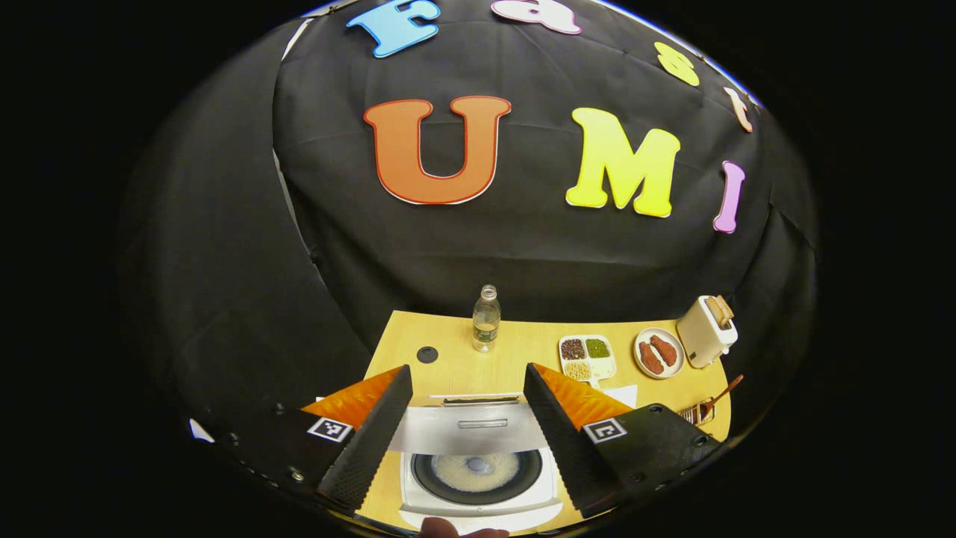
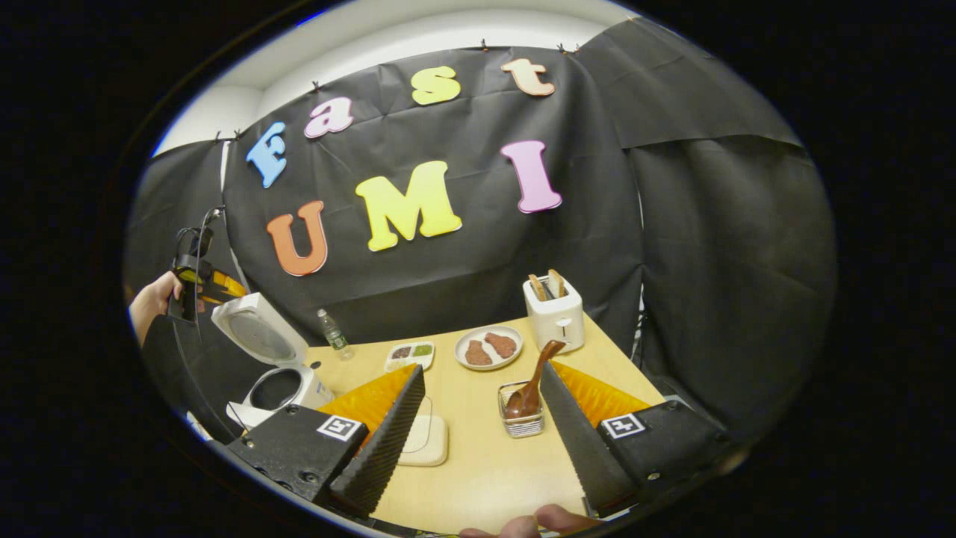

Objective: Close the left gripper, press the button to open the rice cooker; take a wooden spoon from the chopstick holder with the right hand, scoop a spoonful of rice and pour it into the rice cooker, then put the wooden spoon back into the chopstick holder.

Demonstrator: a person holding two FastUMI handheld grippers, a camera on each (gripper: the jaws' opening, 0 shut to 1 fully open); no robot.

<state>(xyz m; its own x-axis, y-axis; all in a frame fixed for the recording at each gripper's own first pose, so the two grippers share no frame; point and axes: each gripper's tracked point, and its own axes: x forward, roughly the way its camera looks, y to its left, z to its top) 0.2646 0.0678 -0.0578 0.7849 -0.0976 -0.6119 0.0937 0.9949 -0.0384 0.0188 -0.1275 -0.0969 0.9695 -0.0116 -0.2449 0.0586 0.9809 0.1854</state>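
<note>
1. In the left gripper view, the left gripper (image 1: 464,430) hung with its fingers spread wide over the rice cooker (image 1: 478,478), whose lid (image 1: 470,427) stood open; pale rice lay in the inner pot. Behind stood a water bottle (image 1: 486,318), a divided dish of beans (image 1: 587,357) and a toaster (image 1: 706,331).
2. In the right gripper view, the right gripper (image 2: 482,441) was spread, gripping nothing, above the table (image 2: 478,471). The wooden spoon (image 2: 532,388) stood bowl-down in the chopstick holder (image 2: 522,418) between its fingers. The rice cooker (image 2: 280,377) sat far left, lid up.
</note>
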